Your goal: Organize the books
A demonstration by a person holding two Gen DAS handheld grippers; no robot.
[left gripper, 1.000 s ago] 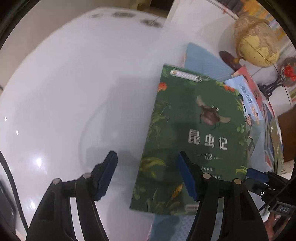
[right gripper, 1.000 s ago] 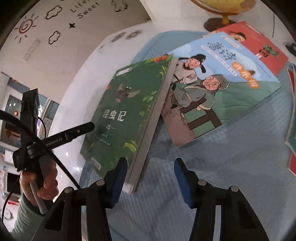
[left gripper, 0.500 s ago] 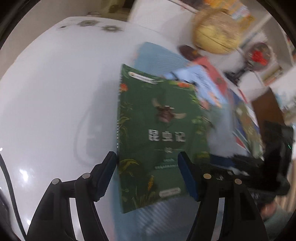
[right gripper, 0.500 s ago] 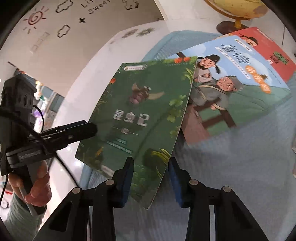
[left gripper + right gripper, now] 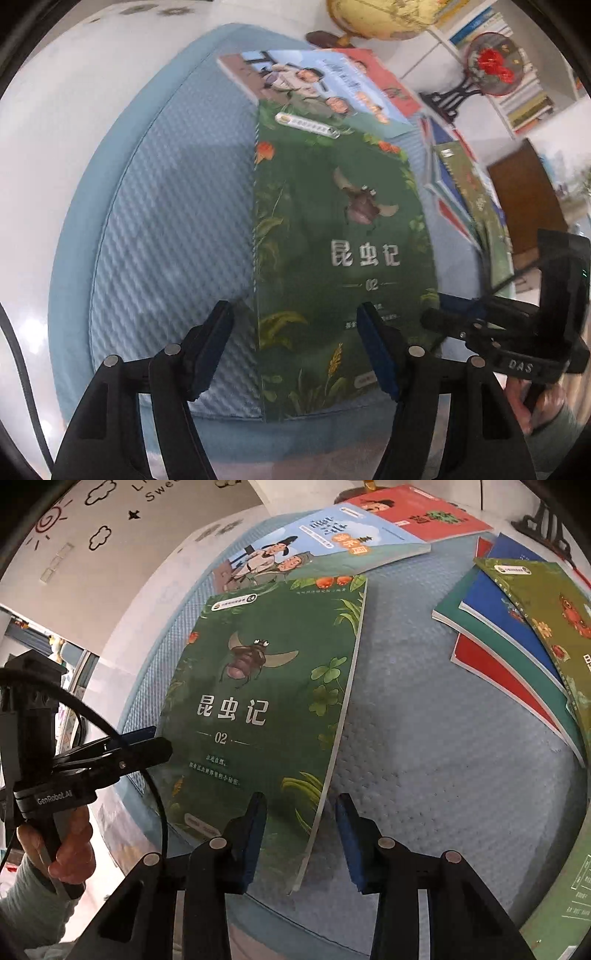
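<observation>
Title "昆虫记 02" on green book, small print perhaps unreadable.

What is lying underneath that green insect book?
Under the green insect book lies the blue mat, and its top edge overlaps the pale blue picture book. Whatever else sits beneath its middle is covered.

The left gripper points steeply down, its 2 jaws wide apart and just opened further, clamping nothing. The left hand wraps its handle at the near left. The right gripper, also pitched down, has just closed its jaws on the near right corner of the green book.
</observation>
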